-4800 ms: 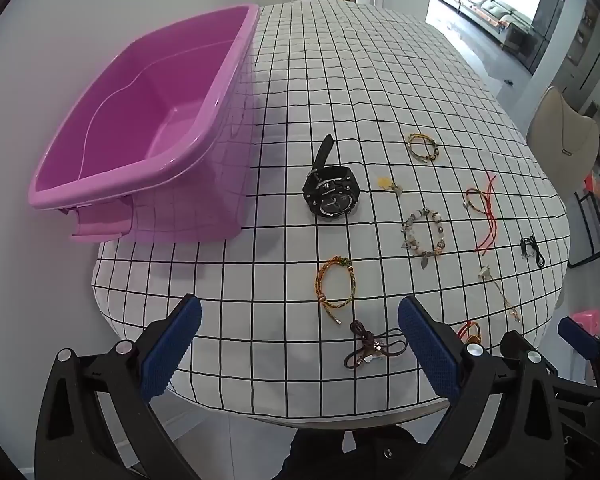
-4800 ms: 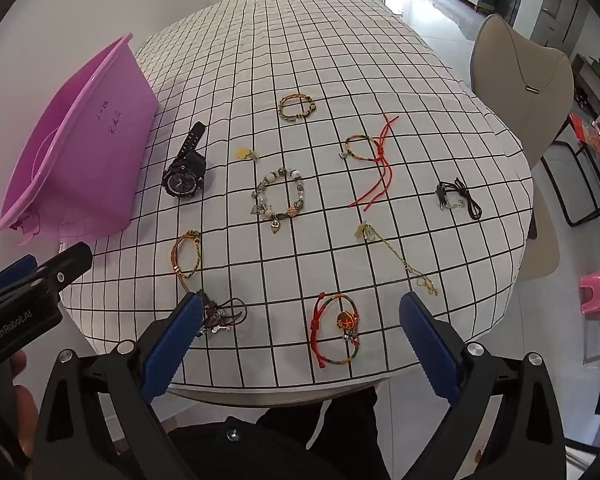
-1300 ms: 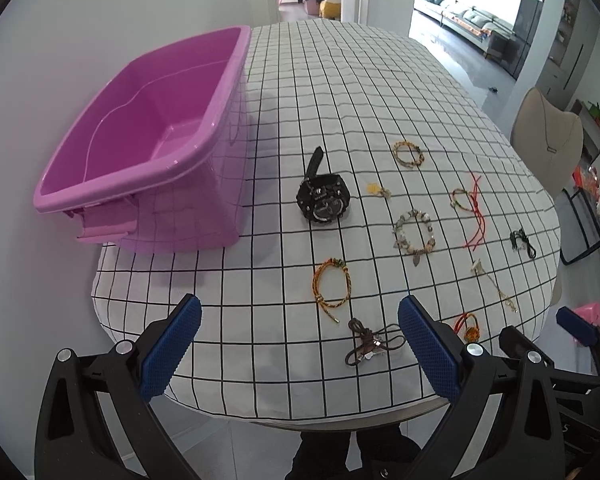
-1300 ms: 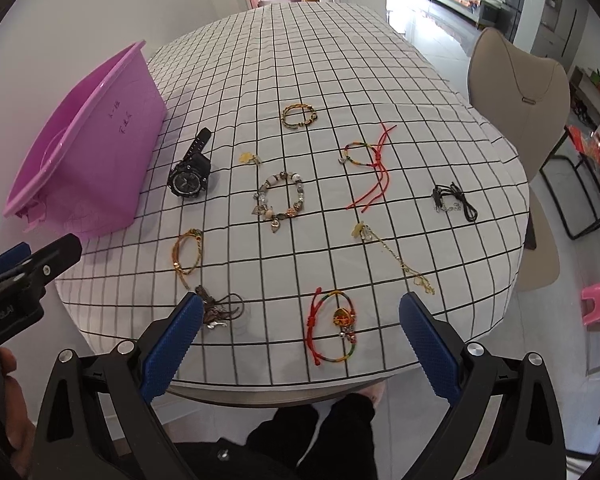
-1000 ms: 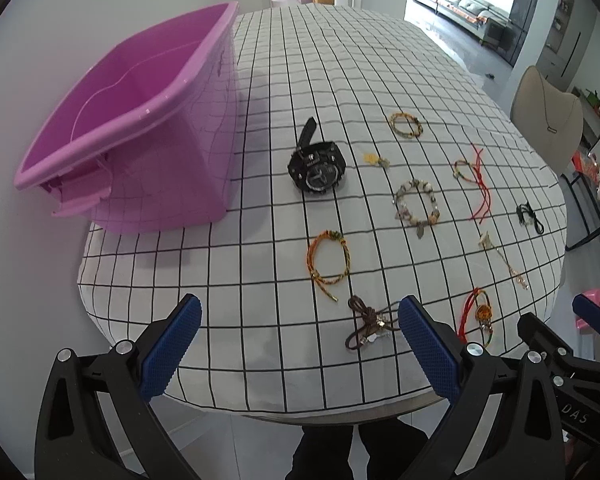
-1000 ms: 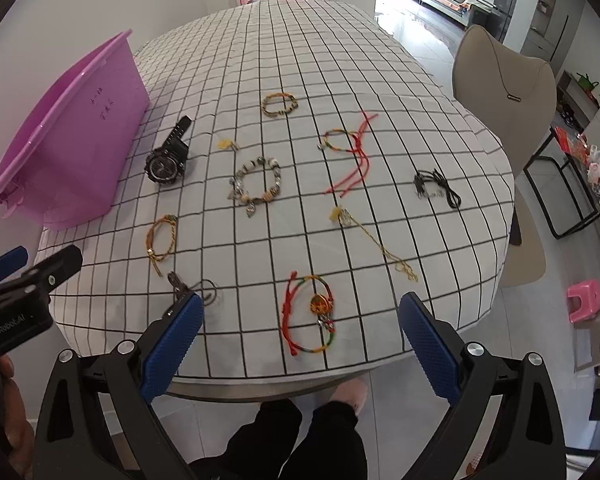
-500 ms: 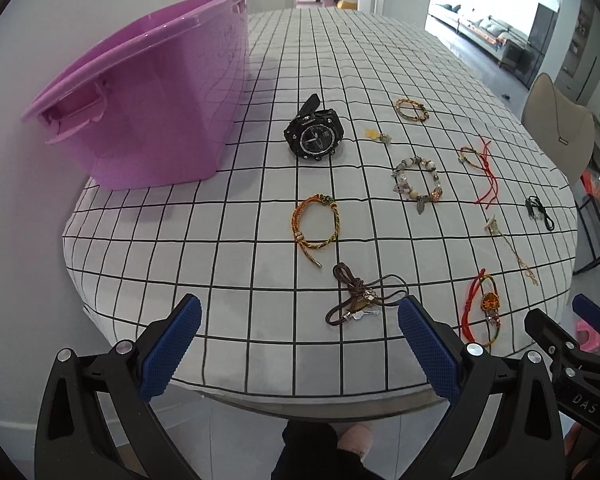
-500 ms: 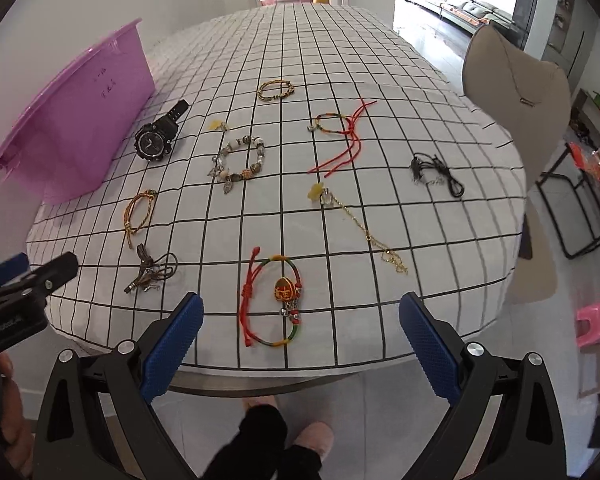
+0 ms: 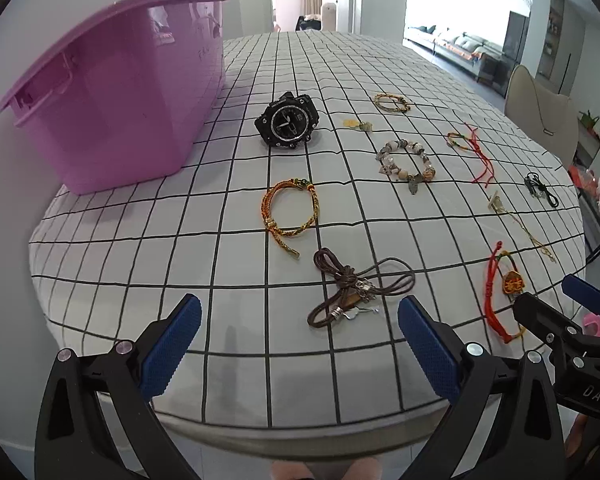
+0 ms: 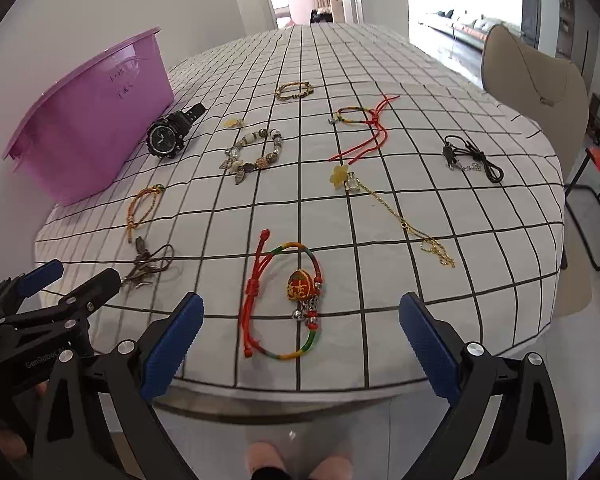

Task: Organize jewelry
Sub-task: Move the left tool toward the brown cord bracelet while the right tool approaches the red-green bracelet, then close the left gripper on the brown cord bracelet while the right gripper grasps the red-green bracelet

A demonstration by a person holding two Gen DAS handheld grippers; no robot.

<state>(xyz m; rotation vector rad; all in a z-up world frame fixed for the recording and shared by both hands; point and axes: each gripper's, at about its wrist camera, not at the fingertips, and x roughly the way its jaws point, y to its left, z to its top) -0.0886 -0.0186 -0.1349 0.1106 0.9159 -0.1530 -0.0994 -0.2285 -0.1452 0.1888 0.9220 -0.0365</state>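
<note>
Both tools gape wide and carry nothing: the left gripper (image 9: 298, 328) hangs low over the brown cord necklace (image 9: 352, 286), the right gripper (image 10: 300, 326) over the red charm bracelet (image 10: 288, 292), likely lined up for first picks; other pieces lie spread toward the purple bin (image 9: 120, 92)

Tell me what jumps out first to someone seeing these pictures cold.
The big purple plastic tub at the table's far left dominates, standing beside a black wristwatch. Across the black-gridded white tablecloth, bracelets and cords lie spread apart; nearest the edge are a red-and-rainbow cord bracelet with an orange charm and a knotted brown cord. The open left claw and open right claw hover at the near edge, holding nothing.
</note>
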